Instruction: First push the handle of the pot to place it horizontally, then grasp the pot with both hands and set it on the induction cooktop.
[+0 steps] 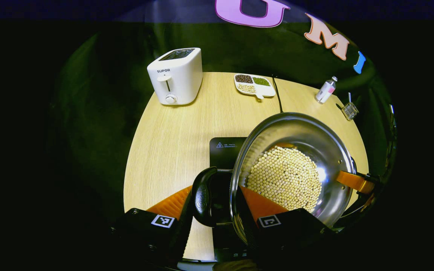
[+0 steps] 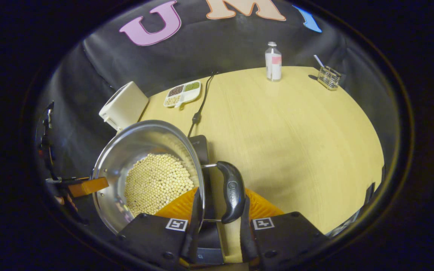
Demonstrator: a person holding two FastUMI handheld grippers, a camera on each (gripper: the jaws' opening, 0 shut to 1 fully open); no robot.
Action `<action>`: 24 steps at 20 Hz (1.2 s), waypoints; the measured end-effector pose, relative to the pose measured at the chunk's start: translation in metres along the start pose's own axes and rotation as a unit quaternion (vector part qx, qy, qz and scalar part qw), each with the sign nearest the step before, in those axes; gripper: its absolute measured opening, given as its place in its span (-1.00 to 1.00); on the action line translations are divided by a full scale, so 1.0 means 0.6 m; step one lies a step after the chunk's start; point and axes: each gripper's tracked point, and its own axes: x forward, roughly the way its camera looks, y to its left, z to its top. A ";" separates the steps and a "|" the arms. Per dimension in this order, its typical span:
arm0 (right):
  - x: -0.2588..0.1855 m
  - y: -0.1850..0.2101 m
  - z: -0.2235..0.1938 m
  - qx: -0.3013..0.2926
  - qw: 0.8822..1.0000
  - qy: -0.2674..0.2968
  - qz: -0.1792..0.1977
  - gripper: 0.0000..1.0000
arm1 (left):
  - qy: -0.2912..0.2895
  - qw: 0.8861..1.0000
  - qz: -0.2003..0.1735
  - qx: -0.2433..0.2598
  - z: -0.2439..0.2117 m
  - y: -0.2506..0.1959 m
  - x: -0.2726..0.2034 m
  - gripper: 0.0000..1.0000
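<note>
Pot of pale beans hangs over black cooktop, level. Left gripper clamps rim and handle; right gripper likewise clamped. Lower both evenly, rim flat, centred on the glass, or beans slide.

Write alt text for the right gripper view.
The right tool grips the black side handle of a steel pot of soybeans, held over the induction cooktop. Behind on the wooden table stand a toaster, divided dish and bottle.
</note>
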 end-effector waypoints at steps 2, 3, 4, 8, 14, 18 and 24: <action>0.004 0.002 0.000 0.001 1.000 0.000 0.000 -0.05 | 0.000 1.000 -0.001 0.001 0.002 0.002 0.003 0.32; 0.006 0.002 -0.002 0.001 1.000 0.001 -0.001 -0.05 | 0.000 1.000 -0.001 0.002 0.003 0.004 0.006 0.32; 0.007 0.004 -0.002 0.001 1.000 0.001 -0.001 -0.05 | 0.000 1.000 -0.001 0.003 0.002 0.005 0.006 0.32; 0.011 0.005 -0.005 0.002 1.000 0.001 -0.002 -0.05 | 0.001 1.000 -0.003 0.004 0.005 0.006 0.007 0.32; 0.013 0.005 -0.006 0.004 1.000 -0.001 -0.007 -0.05 | 0.002 1.000 -0.007 0.004 0.003 0.004 0.008 0.33; 0.013 0.005 -0.003 0.001 1.000 -0.003 -0.008 -0.05 | 0.009 1.000 -0.011 -0.011 -0.003 0.001 0.008 0.35; 0.011 0.004 -0.004 0.006 1.000 -0.003 -0.010 -0.05 | 0.003 1.000 -0.016 -0.004 0.001 0.002 0.012 0.34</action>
